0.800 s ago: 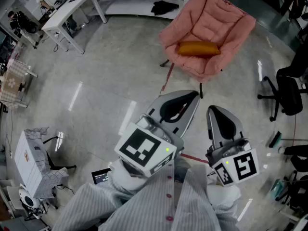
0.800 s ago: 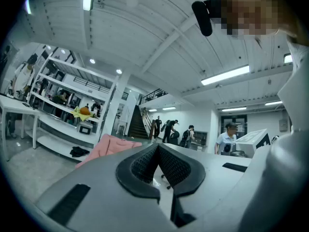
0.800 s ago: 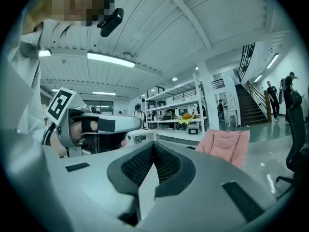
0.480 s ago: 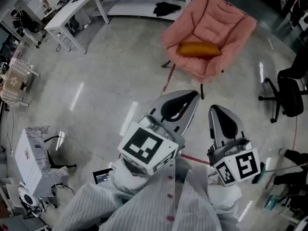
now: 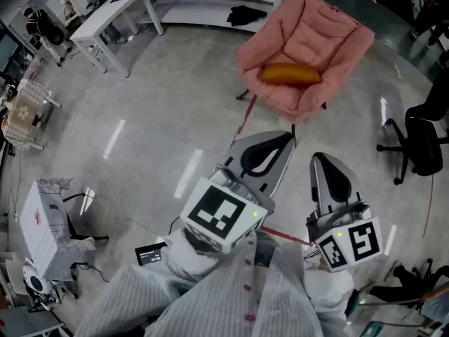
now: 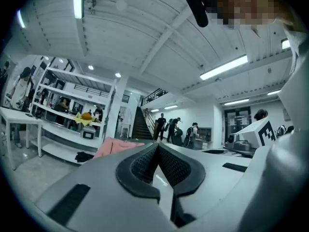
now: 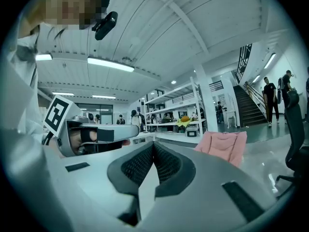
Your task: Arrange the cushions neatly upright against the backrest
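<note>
The left gripper (image 5: 283,139) is held level in front of the person's chest, its jaws pressed together on nothing. Its own view shows the ribbed pads (image 6: 145,163) meeting, with only the room beyond them. I'd say it is carried closed simply because nothing is within reach to take hold of.

Ahead of it, across a stretch of bare floor (image 5: 161,118), stands the pink armchair (image 5: 330,34). The orange cushion (image 5: 290,73) lies flat across its seat near the front edge, not propped against the backrest where the task wants it.

The right gripper (image 5: 325,159) is carried the same way, jaws closed and empty, aimed level toward the chair. Both grippers are well apart from the cushion, so the tidying looks not yet begun, and the person has to walk up to the chair first.

Farther right, a black office chair (image 5: 414,142) stands beside that route, probably something to steer round.
</note>
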`<move>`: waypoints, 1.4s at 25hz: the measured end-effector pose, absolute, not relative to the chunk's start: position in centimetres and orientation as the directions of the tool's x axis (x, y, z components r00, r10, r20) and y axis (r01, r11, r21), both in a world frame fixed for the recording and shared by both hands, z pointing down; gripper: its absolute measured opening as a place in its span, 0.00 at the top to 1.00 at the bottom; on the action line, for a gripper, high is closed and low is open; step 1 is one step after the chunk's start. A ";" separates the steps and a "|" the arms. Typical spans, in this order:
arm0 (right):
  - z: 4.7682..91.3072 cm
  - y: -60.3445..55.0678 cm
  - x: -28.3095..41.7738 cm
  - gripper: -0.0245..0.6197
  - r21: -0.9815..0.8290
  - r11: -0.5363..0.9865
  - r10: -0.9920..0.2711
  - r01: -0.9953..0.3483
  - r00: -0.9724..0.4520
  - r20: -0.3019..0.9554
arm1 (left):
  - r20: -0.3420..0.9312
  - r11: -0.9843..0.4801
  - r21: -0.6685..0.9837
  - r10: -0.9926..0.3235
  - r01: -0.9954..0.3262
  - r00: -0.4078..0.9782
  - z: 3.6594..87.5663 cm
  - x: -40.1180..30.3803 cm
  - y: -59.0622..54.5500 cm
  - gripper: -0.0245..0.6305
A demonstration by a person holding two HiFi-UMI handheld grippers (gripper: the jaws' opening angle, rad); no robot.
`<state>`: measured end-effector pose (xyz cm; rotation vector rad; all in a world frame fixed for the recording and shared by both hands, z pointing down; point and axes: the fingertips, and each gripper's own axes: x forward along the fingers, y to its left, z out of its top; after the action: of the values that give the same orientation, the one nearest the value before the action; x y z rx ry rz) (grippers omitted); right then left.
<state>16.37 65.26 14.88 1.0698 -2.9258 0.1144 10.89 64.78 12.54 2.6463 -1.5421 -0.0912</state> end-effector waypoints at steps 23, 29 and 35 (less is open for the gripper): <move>15.3 52.5 10.7 0.94 -0.088 0.728 -0.677 -0.680 -0.733 0.063 | 0.049 -0.522 0.100 -0.848 -0.847 0.528 13.7 4.8 51.3 0.95; 15.2 46.4 6.8 0.94 -0.067 0.724 -0.683 -0.687 -0.727 0.069 | 0.048 -0.527 0.096 -0.845 -0.844 0.533 13.9 0.4 45.4 0.95; 15.5 42.2 3.3 0.94 -0.064 0.698 -0.711 -0.714 -0.701 0.064 | 0.051 -0.550 0.085 -0.830 -0.831 0.555 14.3 -3.2 41.0 0.95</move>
<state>3.28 42.15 15.53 1.2012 -2.8627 0.1296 -3.17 41.00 14.27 2.6819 -1.4367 0.0072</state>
